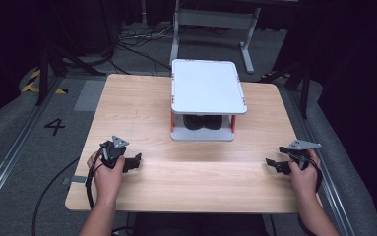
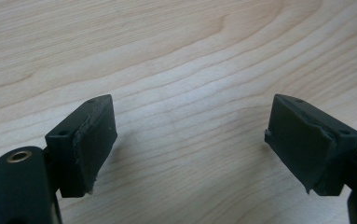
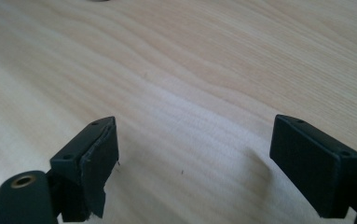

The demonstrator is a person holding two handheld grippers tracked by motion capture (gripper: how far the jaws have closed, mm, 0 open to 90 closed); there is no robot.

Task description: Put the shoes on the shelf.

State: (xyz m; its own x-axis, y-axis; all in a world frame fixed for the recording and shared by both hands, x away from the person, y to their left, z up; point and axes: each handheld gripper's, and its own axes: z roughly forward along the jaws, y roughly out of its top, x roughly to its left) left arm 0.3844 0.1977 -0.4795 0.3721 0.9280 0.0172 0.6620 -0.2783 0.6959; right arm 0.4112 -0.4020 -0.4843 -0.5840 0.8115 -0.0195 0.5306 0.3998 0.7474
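My left gripper (image 1: pixel 136 161) rests low over the wooden table (image 1: pixel 186 182) near its front left, held in a person's left hand. Its jaws stand wide apart with nothing but bare wood between them, so the left gripper (image 2: pixel 190 140) is open. My right gripper (image 1: pixel 271 164) sits near the table's right edge in the right hand, pointing inward. In its own view the right gripper (image 3: pixel 195 149) is open too, with bare table between the jaws. A white two-level rack (image 1: pixel 208 87) stands at the table's far middle, with a dark object (image 1: pixel 202 121) on its lower shelf.
The rack has orange-red corner posts (image 1: pixel 234 123) and a flat white top. Beyond the table, a grey metal stand (image 1: pixel 210 22) and loose cables (image 1: pixel 137 42) lie on the floor. Floor rails (image 1: pixel 9 157) run along the left side.
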